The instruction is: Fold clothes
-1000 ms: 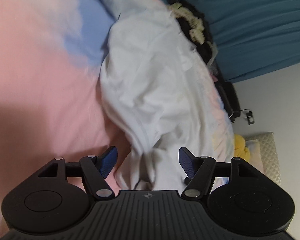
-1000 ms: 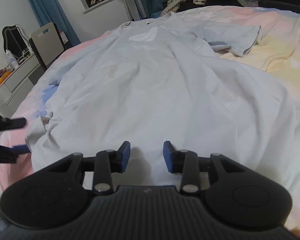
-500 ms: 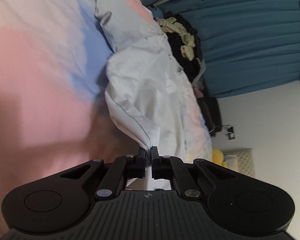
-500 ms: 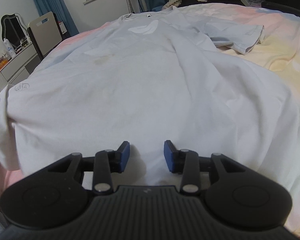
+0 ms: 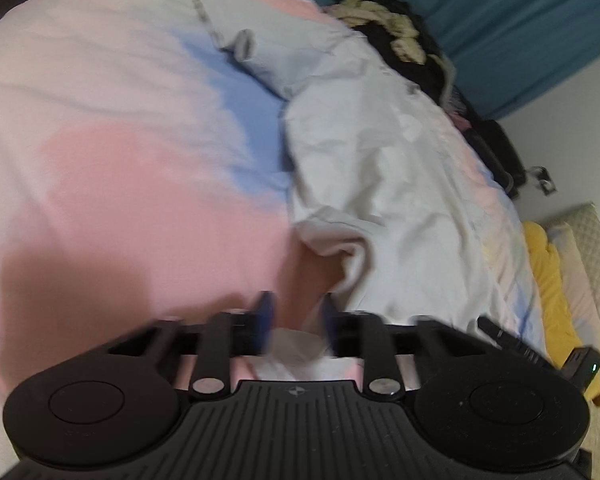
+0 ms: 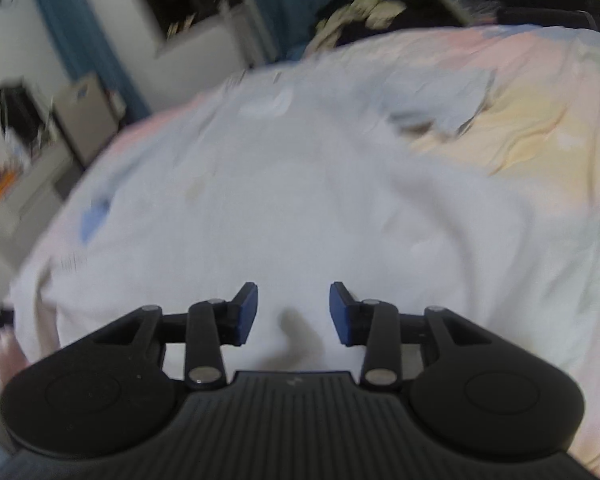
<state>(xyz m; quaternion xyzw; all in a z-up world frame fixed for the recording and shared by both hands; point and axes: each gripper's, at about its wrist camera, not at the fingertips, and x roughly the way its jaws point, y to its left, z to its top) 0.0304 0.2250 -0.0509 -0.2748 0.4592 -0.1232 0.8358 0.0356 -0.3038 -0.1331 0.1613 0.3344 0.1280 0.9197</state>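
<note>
A pale white, soft cotton T-shirt (image 6: 300, 200) is lying spread across a pastel pink, blue and yellow bedspread (image 5: 120, 160), filling the centre of the right wrist view and running down the right half of the left wrist view (image 5: 380, 168). Its fabric is showing shallow wrinkles, with a rolled, turned-up hem fold at the middle of the left view. The left gripper (image 5: 294, 318) is hovering at lower centre with its blue-padded fingers apart, blurred, holding nothing. The right gripper (image 6: 293, 312) is sitting over the shirt's lower edge, its fingers spread wide and empty. A heap of dark and cream clothes (image 6: 380, 8) is lying at the top of the frame. No writing is legible through the blur.
</note>
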